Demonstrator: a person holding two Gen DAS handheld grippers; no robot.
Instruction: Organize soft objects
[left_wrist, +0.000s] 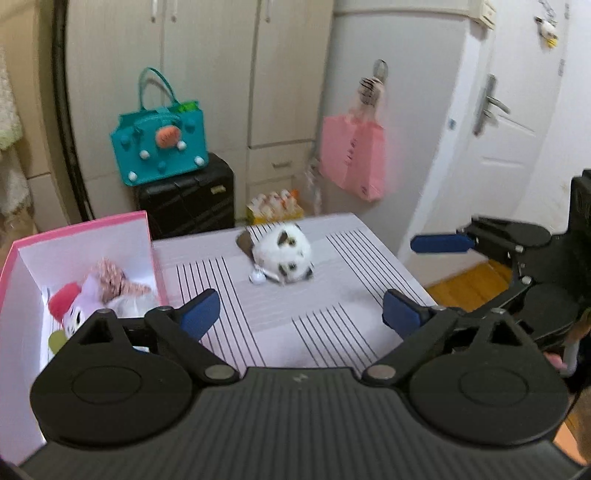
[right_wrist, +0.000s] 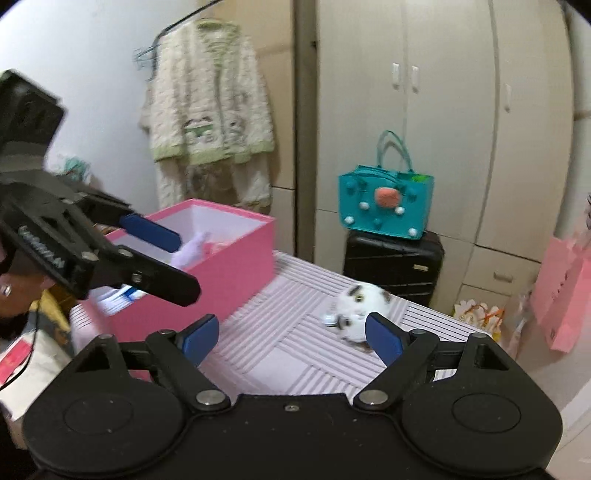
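Note:
A white plush cat (left_wrist: 282, 254) with brown and black patches lies on the striped table (left_wrist: 332, 332), toward its far side. My left gripper (left_wrist: 299, 301) is open and empty, hovering short of the cat. A pink box (left_wrist: 81, 225) stands at the table's left and holds several plush toys (left_wrist: 99, 291). In the right wrist view the cat (right_wrist: 354, 299) sits just beyond the right finger of my right gripper (right_wrist: 291, 328), which is open and holds nothing. My left gripper (right_wrist: 173, 258) hangs open in front of the pink box (right_wrist: 229, 266). A blue pad (left_wrist: 443, 243) of the right gripper shows at the right.
A teal bag (left_wrist: 162, 133) rests on a black suitcase (left_wrist: 188, 195) behind the table. A pink paper bag (left_wrist: 354, 155) hangs on the wall near a white door (left_wrist: 517, 110). A cream garment (right_wrist: 210, 96) hangs at the left. The table's right edge drops to wooden floor (left_wrist: 465, 284).

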